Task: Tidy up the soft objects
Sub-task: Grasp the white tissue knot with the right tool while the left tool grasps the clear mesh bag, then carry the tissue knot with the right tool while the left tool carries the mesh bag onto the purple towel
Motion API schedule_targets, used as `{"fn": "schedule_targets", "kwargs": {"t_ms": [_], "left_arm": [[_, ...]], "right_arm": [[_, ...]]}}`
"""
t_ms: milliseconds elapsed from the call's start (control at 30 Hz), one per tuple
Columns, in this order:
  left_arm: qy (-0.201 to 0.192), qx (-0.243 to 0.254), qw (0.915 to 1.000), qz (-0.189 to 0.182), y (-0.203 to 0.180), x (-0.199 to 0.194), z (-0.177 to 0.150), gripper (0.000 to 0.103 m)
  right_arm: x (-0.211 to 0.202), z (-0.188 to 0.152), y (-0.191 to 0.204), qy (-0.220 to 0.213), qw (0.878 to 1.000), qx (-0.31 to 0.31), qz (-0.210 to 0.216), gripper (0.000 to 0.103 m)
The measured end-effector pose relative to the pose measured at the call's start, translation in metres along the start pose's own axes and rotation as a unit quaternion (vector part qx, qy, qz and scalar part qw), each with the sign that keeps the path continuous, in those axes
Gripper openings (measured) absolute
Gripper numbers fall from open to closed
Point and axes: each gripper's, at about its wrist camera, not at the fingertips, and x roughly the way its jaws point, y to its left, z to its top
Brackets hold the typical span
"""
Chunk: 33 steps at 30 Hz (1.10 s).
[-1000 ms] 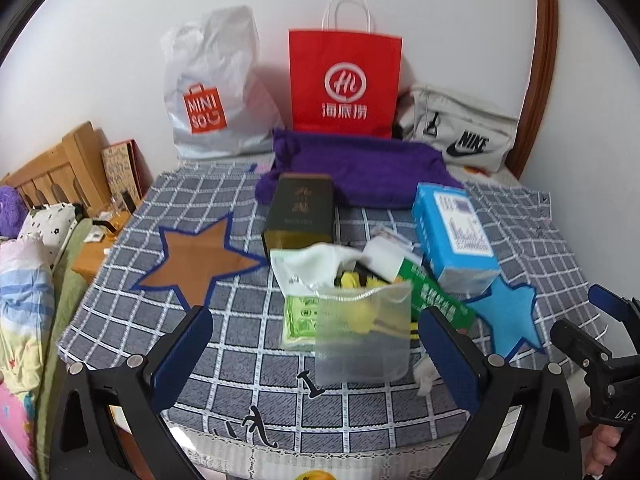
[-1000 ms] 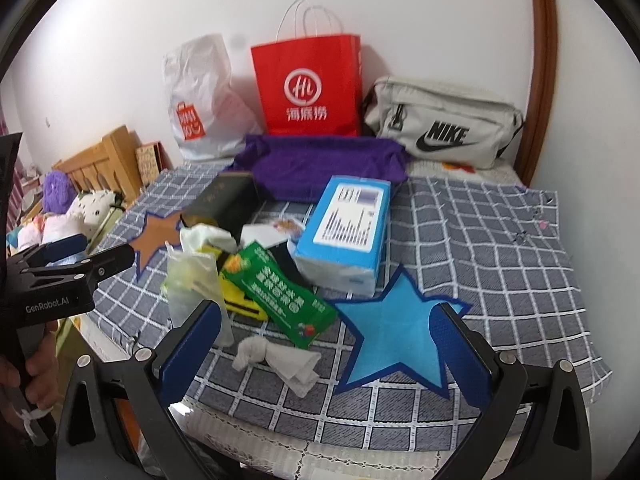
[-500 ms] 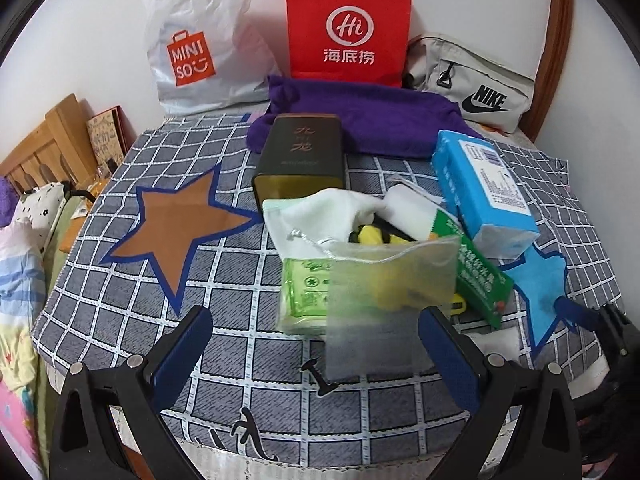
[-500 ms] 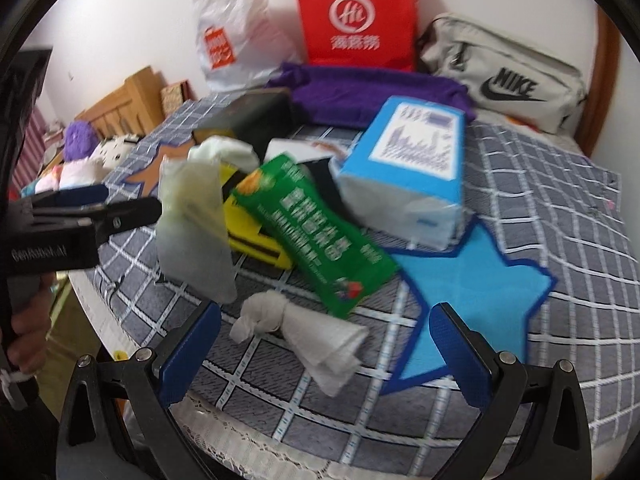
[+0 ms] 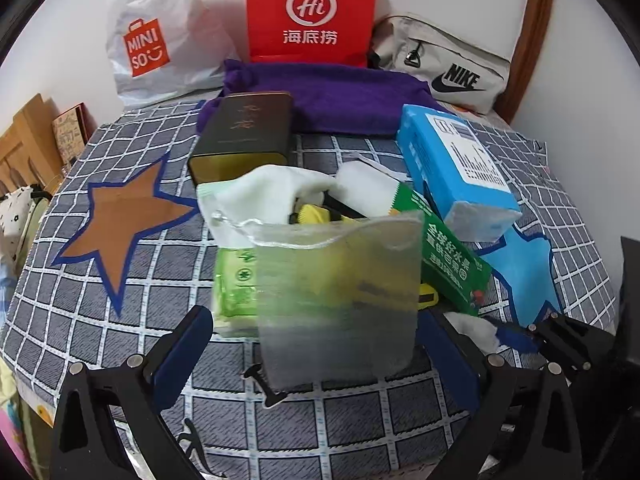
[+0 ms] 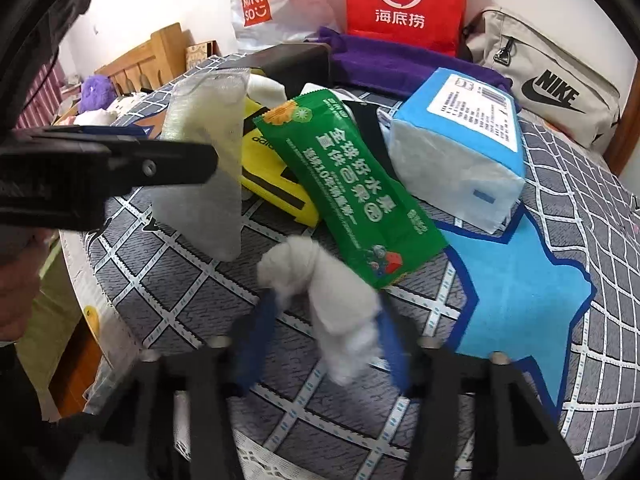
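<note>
White knotted cloth pinched in right claw, just closed, left claw open.

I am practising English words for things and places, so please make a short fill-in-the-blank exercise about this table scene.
1. The right gripper has just been closing around a knotted ____ cloth.
2. The blue tissue pack partly rests on the ____ star patch.
3. The green snack packet lies over a ____ item with black stripes.
4. The red paper bag stands behind the ____ towel.

Missing words: white; blue; yellow; purple
</note>
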Motion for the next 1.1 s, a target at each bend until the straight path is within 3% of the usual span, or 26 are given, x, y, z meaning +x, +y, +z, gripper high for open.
{"fn": "schedule_targets", "kwargs": {"t_ms": [100, 300, 467, 633, 1100], "left_arm": [[0.001, 0.004, 1.0, 0.008, -0.003, 0.004, 0.0, 0.091], [0.001, 0.004, 1.0, 0.007, -0.001, 0.006, -0.002, 0.066], [0.001, 0.007, 0.9999, 0.012, 0.008, -0.001, -0.002, 0.032], [0.0, -0.014, 0.9999, -0.001, 0.027, -0.007, -0.001, 0.013], [-0.044, -0.035, 0.9984, 0.002, 0.045, -0.035, 0.013, 0.012]], "right_arm": [[0.0, -0.001, -0.014, 0.002, 1.0, 0.023, 0.01, 0.01], [-0.004, -0.003, -0.026, -0.003, 0.999, 0.041, 0.021, 0.007], [-0.015, -0.003, -0.026, -0.009, 0.999, 0.037, 0.033, 0.006], [-0.025, -0.006, -0.032, -0.018, 0.998, 0.042, 0.042, 0.006], [-0.038, 0.005, -0.064, -0.044, 0.993, 0.106, 0.012, 0.006]]}}
